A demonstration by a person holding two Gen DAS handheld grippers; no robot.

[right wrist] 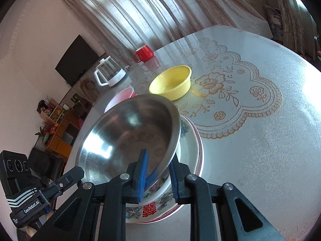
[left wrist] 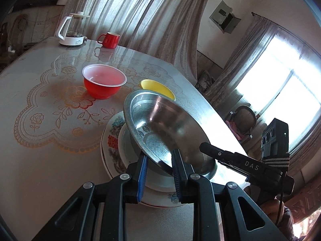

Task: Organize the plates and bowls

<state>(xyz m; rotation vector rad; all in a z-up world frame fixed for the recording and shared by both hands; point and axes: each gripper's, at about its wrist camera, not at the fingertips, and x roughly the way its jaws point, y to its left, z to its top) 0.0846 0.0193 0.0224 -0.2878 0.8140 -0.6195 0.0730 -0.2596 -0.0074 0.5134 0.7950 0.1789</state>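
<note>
- Curtains (left wrist: pixel 140 16) are hanging behind a bench (left wrist: pixel 40 104) that is wearing a glossy cover with a gold floral print, and a bright window (left wrist: pixel 280 84) is glaring at the right of the left wrist view.
- Both hands are sharing one steel bowl (left wrist: pixel 160 124), each gripper pinching the rim on its own side.
- In the left wrist view, the left gripper (left wrist: pixel 158 164) is clamping the near rim of the steel bowl, jaws narrow, blue pads on either side of the metal.
- In the right wrist view, the right gripper (right wrist: pixel 158 172) is doing likewise, jaws narrow on the rim, one pad inside the bowl and one outside.
- That bowl is sitting tilted over a stack of plates (right wrist: pixel 192 144), a white one lying on a flowered plate with red characters; whether its base is touching the stack I cannot tell.
- The stack is lying near the bench's close edge.
- A red bowl (left wrist: pixel 104 84) with a white lining is standing further back, and a yellow bowl (right wrist: pixel 170 82) is standing beside it, both apart from the stack.
- At the far edge a red mug (left wrist: pixel 109 39) and a glass kettle (left wrist: pixel 72 30) on a white base are standing side by side.
- A dark screen (right wrist: pixel 77 60) is hanging on the wall in the right wrist view.
</note>
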